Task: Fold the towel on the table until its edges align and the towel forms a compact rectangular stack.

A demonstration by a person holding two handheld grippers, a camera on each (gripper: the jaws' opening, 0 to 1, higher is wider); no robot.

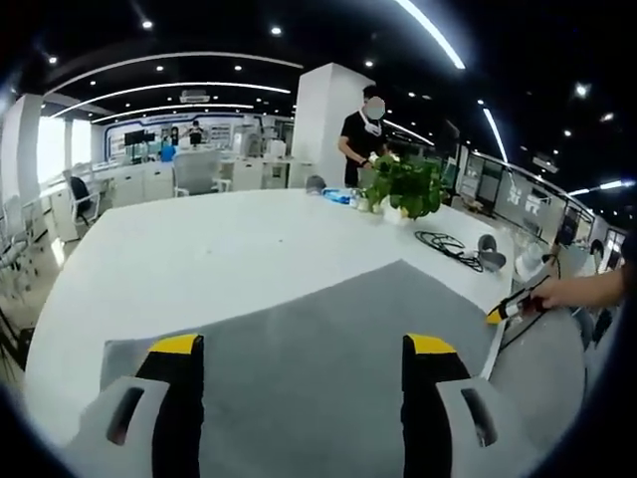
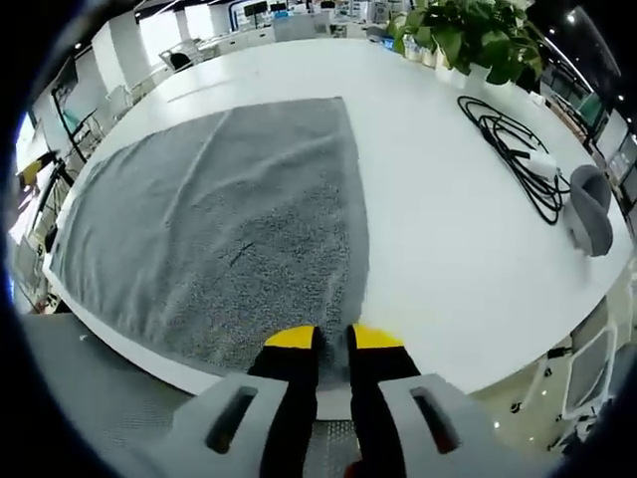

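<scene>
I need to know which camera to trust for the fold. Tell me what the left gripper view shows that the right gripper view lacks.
Left gripper view: a standing person behind the table, and the right gripper at the towel's far corner, with the left gripper open above the cloth.

Right gripper view: the right gripper with fingers nearly closed at the towel's near edge; whether they pinch it is unclear. The whole towel lies flat and unfolded.

Both: the grey towel, white table, plant, black cable and a grey object beside it.
</scene>
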